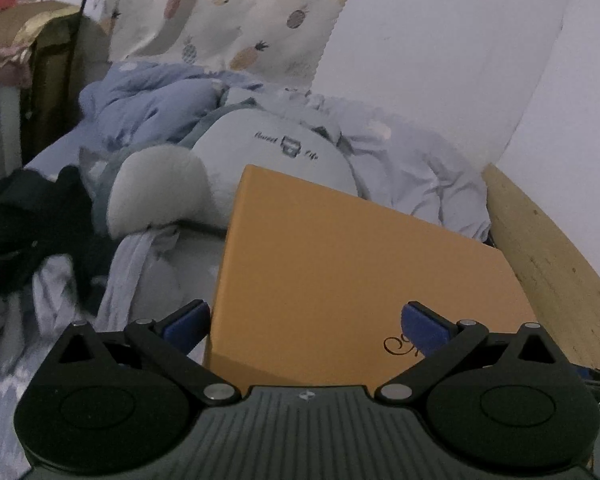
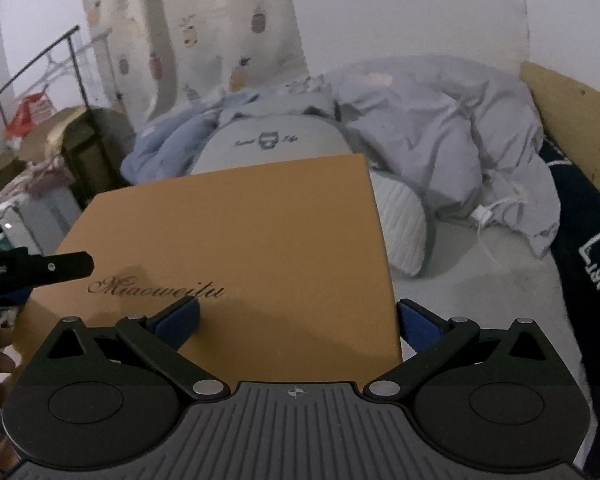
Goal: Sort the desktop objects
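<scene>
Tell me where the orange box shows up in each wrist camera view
Left wrist: the orange box fills the lower centre-right, straddled at its left edge by the left gripper, jaws open.
Right wrist: it fills the centre-left, its right edge between the right gripper fingers, jaws open.
Shared landmark: the grey pillow with a printed logo, just behind the box.

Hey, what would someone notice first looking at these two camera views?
The orange box with gold script lettering fills the middle, with the left gripper and right gripper open, one over each side edge. Behind it lie a pale grey pillow and a rumpled blue-grey duvet.
</scene>
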`<state>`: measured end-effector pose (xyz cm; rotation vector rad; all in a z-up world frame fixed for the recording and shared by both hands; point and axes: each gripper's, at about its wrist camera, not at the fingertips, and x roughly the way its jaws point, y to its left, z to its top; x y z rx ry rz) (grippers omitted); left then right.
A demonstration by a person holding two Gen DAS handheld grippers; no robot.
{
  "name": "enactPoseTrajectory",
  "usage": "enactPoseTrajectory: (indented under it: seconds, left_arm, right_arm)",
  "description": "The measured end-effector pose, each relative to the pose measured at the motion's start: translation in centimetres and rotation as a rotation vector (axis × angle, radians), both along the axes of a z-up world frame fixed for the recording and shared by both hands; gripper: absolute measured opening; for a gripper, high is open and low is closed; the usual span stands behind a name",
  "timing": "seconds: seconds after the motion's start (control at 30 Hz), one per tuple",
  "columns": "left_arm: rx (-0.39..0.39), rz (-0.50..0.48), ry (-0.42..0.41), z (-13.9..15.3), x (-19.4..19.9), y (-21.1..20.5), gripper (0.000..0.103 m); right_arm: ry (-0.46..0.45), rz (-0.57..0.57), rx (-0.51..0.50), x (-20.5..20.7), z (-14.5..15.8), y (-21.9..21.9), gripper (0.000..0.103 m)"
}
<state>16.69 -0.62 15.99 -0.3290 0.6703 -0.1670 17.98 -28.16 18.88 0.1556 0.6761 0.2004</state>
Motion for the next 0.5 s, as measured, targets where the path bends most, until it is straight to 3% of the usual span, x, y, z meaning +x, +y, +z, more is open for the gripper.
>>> enactPoseTrajectory:
  seconds: [0.23,0.5]
  left_arm:
    - [0.04,0.042,0.002,-2.4,-6.5,2.0,0.103]
    - [0.02,0.076,0.057,-7.9,-8.4,4.3,0.103]
  right_arm:
    - [0.023,0.045,0.022,-6.3,-3.1,2.4,0.103]
    - [0.086,0.055,0.023,-8.6,-9.4,4.7,0.103]
